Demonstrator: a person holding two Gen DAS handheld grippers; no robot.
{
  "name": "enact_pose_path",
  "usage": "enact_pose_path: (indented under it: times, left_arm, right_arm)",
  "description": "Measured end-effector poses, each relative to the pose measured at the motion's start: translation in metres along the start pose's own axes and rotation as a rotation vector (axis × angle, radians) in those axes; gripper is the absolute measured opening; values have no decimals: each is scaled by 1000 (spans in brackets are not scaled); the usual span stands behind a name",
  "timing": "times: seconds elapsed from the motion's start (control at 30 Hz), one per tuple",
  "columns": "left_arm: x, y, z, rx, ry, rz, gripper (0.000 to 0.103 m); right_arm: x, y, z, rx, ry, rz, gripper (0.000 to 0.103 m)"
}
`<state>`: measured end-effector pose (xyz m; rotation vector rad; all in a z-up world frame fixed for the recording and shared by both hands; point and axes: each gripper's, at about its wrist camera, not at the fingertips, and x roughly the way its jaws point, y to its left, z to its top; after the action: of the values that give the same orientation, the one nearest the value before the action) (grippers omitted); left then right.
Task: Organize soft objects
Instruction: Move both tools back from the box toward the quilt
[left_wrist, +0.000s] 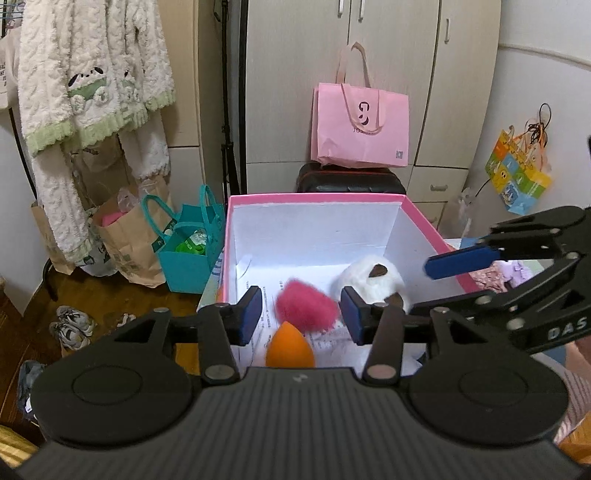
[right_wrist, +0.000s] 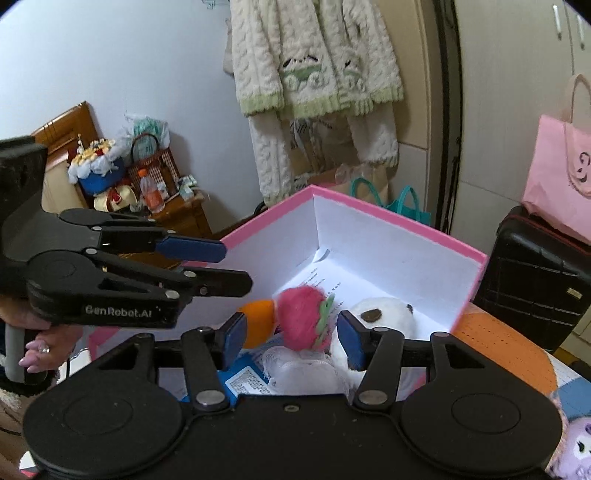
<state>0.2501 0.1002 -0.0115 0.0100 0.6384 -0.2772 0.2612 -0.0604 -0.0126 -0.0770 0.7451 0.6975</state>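
A pink box (left_wrist: 229, 236) (right_wrist: 476, 273) with white walls stands open in front of me. On its floor lie an orange egg-shaped sponge (left_wrist: 290, 347) (right_wrist: 258, 321), a white plush with brown spots (left_wrist: 373, 280) (right_wrist: 384, 314) and a white lacy cloth (right_wrist: 303, 373). A fuzzy pink strawberry plush (left_wrist: 304, 306) (right_wrist: 301, 317) looks blurred in the box, between the pads in both wrist views, and no pad presses on it. My left gripper (left_wrist: 301, 315) (right_wrist: 231, 266) is open over the box's near left side. The right gripper (right_wrist: 291, 338) (left_wrist: 424, 288) is open beside it.
A pink bag (left_wrist: 360, 125) rests on a black suitcase (right_wrist: 535, 280) behind the box. Teal (left_wrist: 188, 247) and brown paper bags (left_wrist: 125, 243) stand on the floor at left under a hanging fleece garment (left_wrist: 88, 85). A purple plush (right_wrist: 576, 450) and folded cloths (left_wrist: 506, 273) lie right of the box.
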Motion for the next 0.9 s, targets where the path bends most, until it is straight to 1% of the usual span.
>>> enact_pose_path:
  times: [0.1,0.13,0.2,0.3,0.43,0.53,0.6,0.7,0.9]
  left_arm:
    - [-14,1,-4,0,1,-4,54]
    - [-20,0,-5,9,0,-3,55]
    - [-30,-4,-8,30,0,-2,60]
    - [-46,-10,-11,49,8,-22,62]
    - [-70,-19,-12,71,12,-67,64]
    - [-89,-31,-14,100,3,-90,66]
    - [-100,-40,-15,123,-4,-104,70]
    - [-114,-56,-19,162,-14,-132,72]
    - [-123,-91,-32,230,10,-200,72]
  right_arm:
    - [-17,6,-7,-13,-17,-21,60]
    - [-24,8,-10,-18,-23,-27,60]
    - [-36,14,-15,-31,-32,-38,60]
    - [-55,22,-22,-56,-45,-53,60]
    - [-80,33,-30,-79,-56,-56,60]
    - [-100,40,-36,-98,-68,-69,60]
    - [-113,44,-42,-105,-76,-75,60]
    - [-135,48,-51,-113,-97,-93,60]
    - [-176,50,-73,-108,-149,-140,62]
